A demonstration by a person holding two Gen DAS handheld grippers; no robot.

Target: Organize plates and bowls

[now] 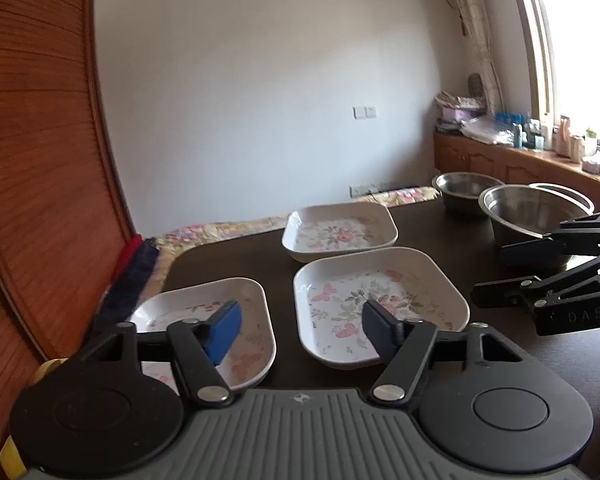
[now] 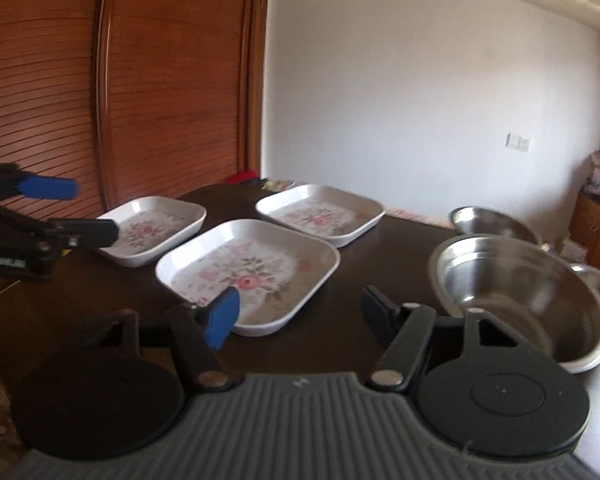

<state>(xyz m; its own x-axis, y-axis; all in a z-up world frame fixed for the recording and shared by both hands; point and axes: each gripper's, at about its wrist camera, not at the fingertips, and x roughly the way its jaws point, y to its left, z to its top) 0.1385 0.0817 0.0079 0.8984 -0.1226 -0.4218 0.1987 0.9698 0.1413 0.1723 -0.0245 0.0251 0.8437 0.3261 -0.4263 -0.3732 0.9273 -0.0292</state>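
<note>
On dark desk (image 1: pixel 228 248), from left wrist: three floral plates (image 1: pixel 380 304), two near and one far; steel bowls (image 1: pixel 536 212) far right. Left gripper (image 1: pixel 300 332) empty, jaws wide, above near plates. From right wrist: right gripper (image 2: pixel 300 312) empty, jaws parted, between middle plate (image 2: pixel 248 272) and nearest bowl (image 2: pixel 528 292).

Three white floral square plates (image 2: pixel 247 276) (image 2: pixel 153 229) (image 2: pixel 320 214) on dark table (image 2: pixel 380 256), toward left edge. Three steel bowls (image 2: pixel 520 296) (image 2: pixel 492 220) (image 2: pixel 598 284) toward right edge, third only partly visible behind nearest. Two grippers (image 2: pixel 300 312) (image 1: pixel 300 332) above near edge.
</note>
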